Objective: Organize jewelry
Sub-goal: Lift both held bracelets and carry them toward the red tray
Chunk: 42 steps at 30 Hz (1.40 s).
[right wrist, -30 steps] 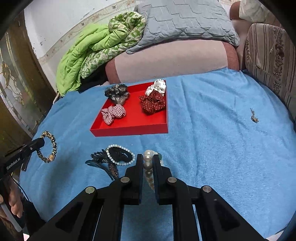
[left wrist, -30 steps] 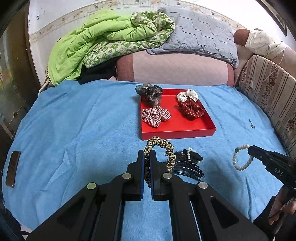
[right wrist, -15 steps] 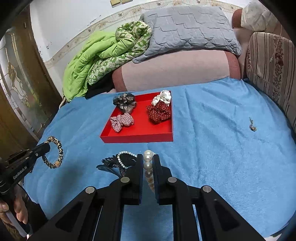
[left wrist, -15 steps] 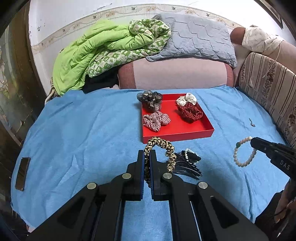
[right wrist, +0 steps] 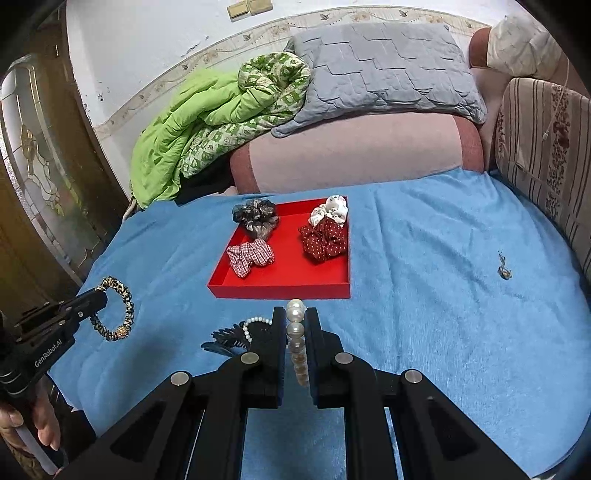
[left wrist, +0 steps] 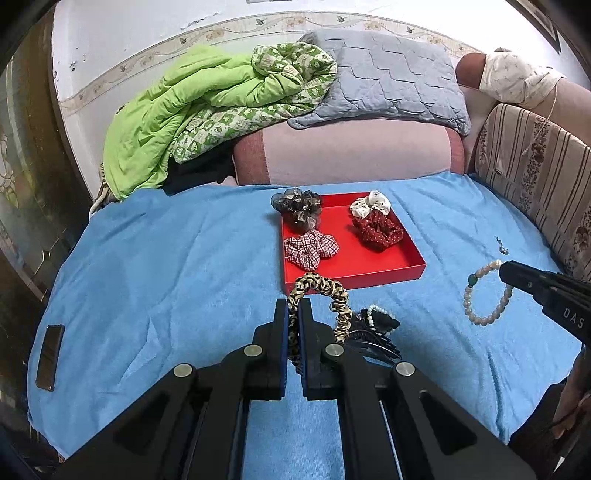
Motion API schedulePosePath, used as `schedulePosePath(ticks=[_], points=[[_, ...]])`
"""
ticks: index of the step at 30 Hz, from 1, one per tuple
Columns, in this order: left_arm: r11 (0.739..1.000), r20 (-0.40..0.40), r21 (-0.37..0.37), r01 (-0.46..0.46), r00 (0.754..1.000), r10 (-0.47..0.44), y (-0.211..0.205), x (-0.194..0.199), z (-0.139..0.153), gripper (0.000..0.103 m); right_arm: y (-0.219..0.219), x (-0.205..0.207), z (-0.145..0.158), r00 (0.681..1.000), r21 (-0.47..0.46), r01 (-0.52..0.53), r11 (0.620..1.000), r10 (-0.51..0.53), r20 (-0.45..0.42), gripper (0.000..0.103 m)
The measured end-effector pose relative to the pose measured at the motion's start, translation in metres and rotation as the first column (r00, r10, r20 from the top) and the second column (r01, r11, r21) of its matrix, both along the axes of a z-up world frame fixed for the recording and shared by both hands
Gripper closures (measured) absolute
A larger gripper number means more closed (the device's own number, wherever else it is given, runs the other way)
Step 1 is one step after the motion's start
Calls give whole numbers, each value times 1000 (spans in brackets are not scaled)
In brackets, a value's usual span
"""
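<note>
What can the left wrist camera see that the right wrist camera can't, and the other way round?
Only the left wrist view shows the phone at the blue cover's edge and the whole pearl bracelet loop in the right gripper. Only the right wrist view shows the glass door and the wall plates. Both show the red tray with four scrunchies, the small charm and the left gripper shut on the leopard scrunchie.
</note>
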<state>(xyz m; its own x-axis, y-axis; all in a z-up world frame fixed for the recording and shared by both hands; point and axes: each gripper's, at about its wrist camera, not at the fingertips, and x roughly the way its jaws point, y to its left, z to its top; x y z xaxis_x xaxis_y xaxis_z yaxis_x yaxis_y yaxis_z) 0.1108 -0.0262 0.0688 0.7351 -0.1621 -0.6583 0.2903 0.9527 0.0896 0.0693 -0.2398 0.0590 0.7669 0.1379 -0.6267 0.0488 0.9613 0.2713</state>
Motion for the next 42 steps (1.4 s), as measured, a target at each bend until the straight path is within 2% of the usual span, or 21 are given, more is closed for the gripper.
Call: schedulePosePath(ticks=[14, 22, 37, 42], points=[[1000, -17, 4, 2, 1000, -1, -8, 39, -1, 98, 5, 32, 6, 1000, -11, -30, 999, 30, -5, 92], [1000, -48, -7, 6, 999, -6, -14, 76, -9, 98, -4, 67, 5, 999, 0, -35, 999, 35, -16, 92], [999, -115, -26, 41, 992, -44, -51, 150, -35, 98, -25, 143, -11, 998, 22, -22, 1000, 23, -66, 92], [997, -155, -53, 49, 986, -57, -64, 170, -50, 98, -26, 164, -18, 996, 32, -33, 999, 36, -83, 92]])
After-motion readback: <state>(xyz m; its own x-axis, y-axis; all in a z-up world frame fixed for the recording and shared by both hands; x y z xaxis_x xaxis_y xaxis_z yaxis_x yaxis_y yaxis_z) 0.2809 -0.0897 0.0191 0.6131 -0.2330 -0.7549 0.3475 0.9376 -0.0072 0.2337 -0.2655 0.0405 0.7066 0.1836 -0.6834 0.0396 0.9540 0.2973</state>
